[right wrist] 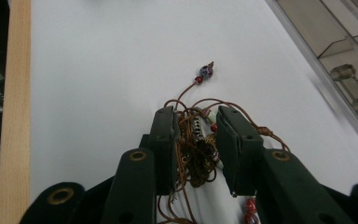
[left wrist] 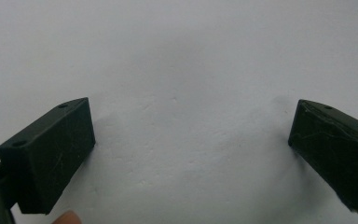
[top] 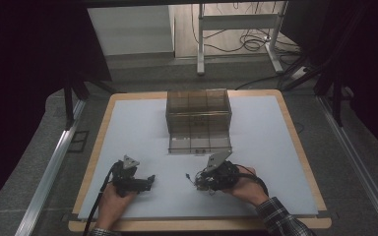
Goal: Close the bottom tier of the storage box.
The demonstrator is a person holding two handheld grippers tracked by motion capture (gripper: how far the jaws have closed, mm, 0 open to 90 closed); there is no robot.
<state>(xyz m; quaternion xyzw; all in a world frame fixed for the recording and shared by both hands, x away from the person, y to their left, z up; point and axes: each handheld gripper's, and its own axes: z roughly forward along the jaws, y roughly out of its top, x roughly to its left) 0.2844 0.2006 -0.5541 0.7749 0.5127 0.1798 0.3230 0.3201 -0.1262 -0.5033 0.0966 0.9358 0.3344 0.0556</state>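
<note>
Lying near the white table surface's point(top: 275, 147) front edge: 1 tangled brown cord necklace with coloured beads point(right wrist: 196, 140), clenched in the right gripper point(right wrist: 196, 135), probably bound for the smoky clear-plastic compartment box point(top: 198, 120). Left gripper point(left wrist: 191, 140): jaws spread, empty.

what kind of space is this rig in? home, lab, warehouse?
Most likely a lab or data-collection workspace. A white-topped table sits between metal rails, dark curtains hang at the sides, and loose cables trail across the floor beyond. A person holds the right gripper over it.
</note>
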